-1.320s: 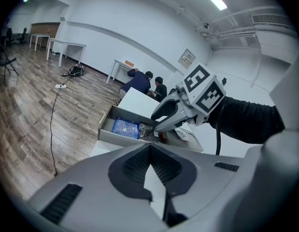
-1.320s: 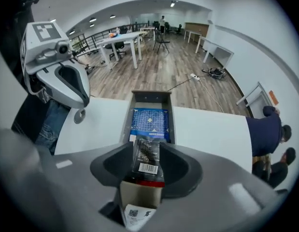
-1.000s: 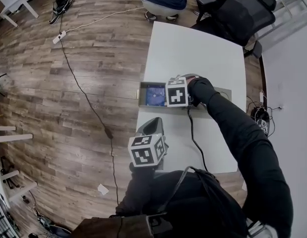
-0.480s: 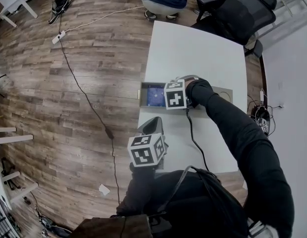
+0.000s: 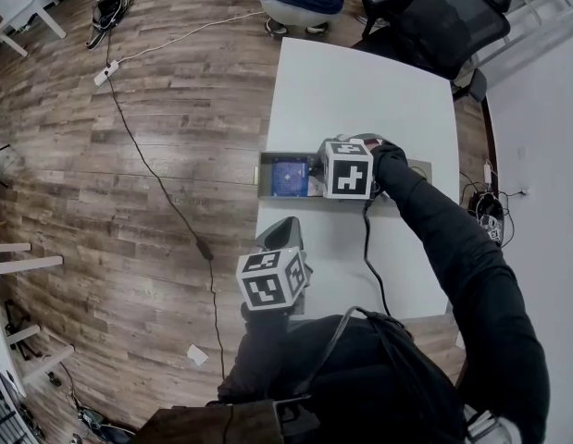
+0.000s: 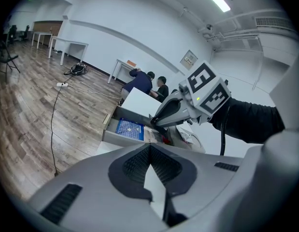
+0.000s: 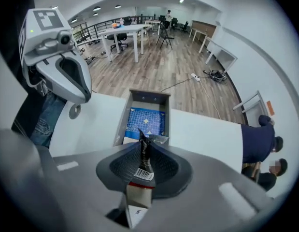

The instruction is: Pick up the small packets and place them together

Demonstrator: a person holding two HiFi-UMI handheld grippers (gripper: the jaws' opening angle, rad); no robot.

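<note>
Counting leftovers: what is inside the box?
A blue packet at the far end of the box. The right gripper, jaws just closing on a small packet, hides the rest.

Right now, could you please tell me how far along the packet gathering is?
Done: a blue packet lies in the box. In hand: the right gripper, whose jaws have just been closing, pinches a barcoded packet over the box. Left: setting it down with the blue one; the left gripper is shut and empty.

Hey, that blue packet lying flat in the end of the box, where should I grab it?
Likely from straight above: the blue packet lies flat in the box end, walls close on three sides. Pinch its edge facing the box's middle.
</note>
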